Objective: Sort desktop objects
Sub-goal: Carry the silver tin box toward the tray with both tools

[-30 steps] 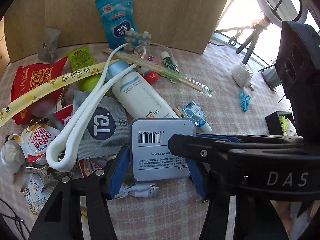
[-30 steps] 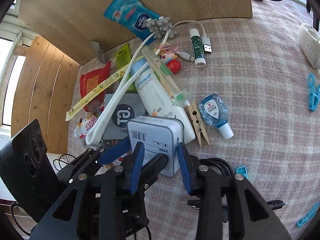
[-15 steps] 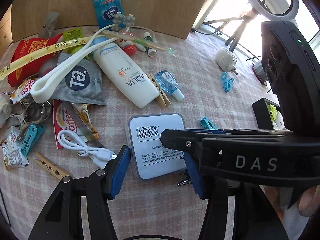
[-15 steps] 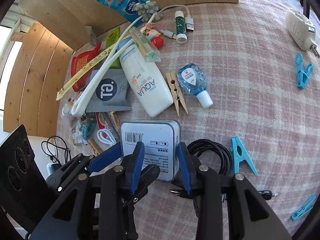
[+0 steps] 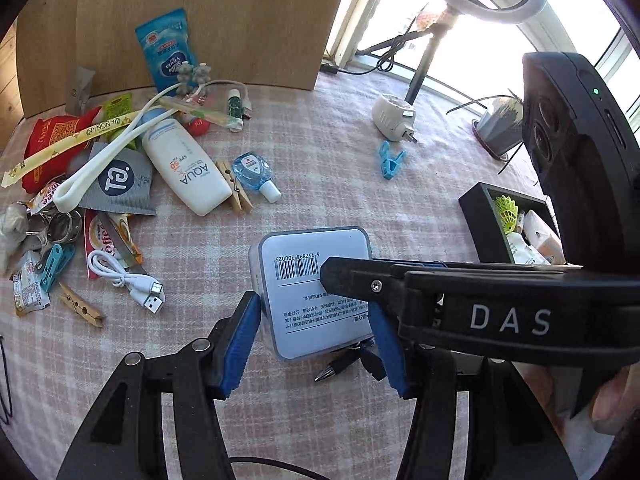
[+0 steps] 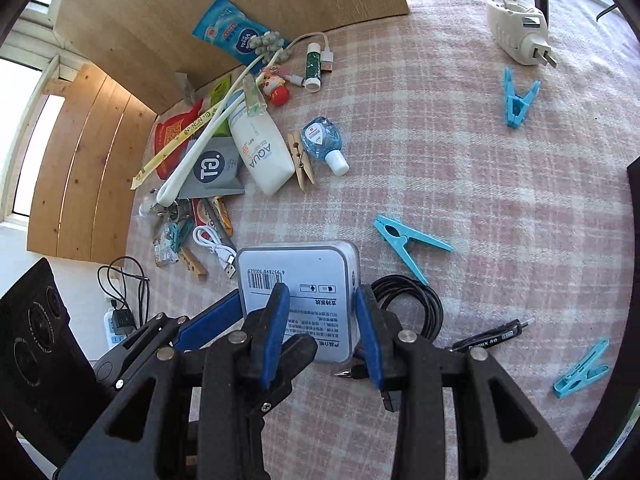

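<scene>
Silver-grey square tin with a barcode label (image 5: 316, 292) is held between both grippers above the pink checked cloth of the desk (image 5: 328, 160), label side up. The left gripper (image 5: 316, 344) reaches forward from below, its blue-padded fingers (image 5: 240, 344) set on the tin's left and right edges and closed on it. The right gripper (image 6: 322, 330) comes in at the same tin from the other side; in the left view its black arm marked DAS crosses over the tin's right half and hides that part of the label. In the right view its blue-padded fingers (image 6: 274, 328) sit narrow, one over the label face and one at the right edge, gripping the tin. Whether the tin's underside clears the cloth cannot be told.

A coiled black cable (image 6: 416, 304) and a black pen (image 6: 492, 334) lie partly hidden behind the tin and fingers. Beyond, well apart, lies a heap including a white sunscreen tube (image 5: 184, 168), a small blue sanitiser bottle (image 5: 254, 172), a wooden clothes peg (image 5: 234, 190) and a white USB cable (image 5: 124, 278). A black tray (image 5: 476, 204) at right is cut off by the right gripper's body; its contents are only partly legible. A fingertip of the person's right hand (image 5: 612, 400) shows at the frame edge.
</scene>
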`<state>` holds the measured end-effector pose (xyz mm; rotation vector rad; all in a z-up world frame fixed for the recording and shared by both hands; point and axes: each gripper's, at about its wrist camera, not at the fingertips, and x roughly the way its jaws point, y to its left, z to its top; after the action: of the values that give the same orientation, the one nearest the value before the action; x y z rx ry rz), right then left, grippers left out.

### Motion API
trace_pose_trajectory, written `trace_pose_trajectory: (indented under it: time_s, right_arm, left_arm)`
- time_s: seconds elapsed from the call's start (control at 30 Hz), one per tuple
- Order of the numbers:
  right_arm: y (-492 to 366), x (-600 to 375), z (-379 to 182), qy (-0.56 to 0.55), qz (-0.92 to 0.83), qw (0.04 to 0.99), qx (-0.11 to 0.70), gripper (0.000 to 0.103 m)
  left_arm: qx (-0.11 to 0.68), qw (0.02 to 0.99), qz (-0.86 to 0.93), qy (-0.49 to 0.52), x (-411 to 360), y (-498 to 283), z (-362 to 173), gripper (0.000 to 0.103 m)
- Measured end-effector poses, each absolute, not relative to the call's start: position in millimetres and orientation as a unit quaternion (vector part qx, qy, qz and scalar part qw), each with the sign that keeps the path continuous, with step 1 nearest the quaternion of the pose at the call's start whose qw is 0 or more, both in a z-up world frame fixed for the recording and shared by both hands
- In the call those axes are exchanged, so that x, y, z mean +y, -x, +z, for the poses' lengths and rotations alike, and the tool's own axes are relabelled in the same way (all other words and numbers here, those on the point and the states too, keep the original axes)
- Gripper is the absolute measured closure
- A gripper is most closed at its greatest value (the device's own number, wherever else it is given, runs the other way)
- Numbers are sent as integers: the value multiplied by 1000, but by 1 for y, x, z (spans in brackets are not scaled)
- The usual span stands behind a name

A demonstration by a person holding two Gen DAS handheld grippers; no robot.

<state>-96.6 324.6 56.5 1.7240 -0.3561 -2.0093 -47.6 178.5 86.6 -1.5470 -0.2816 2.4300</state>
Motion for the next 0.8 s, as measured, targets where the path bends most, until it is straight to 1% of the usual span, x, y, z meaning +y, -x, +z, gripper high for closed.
trace_pose_trajectory:
  time_s: [0.2, 0.3, 0.8]
  right_arm:
    - [83, 355, 81, -604, -751, 228, -139, 68]
    - [74, 385, 89, -596, -758, 218, -149, 68]
    - [1, 582, 103, -571, -783, 111, -220, 68]
  left_arm:
    - [-79, 143, 841, 516, 216, 38, 110, 50]
    - [-70, 163, 840, 514, 245, 35, 115, 50]
    - [-21, 295, 796, 529, 429, 3, 120, 50]
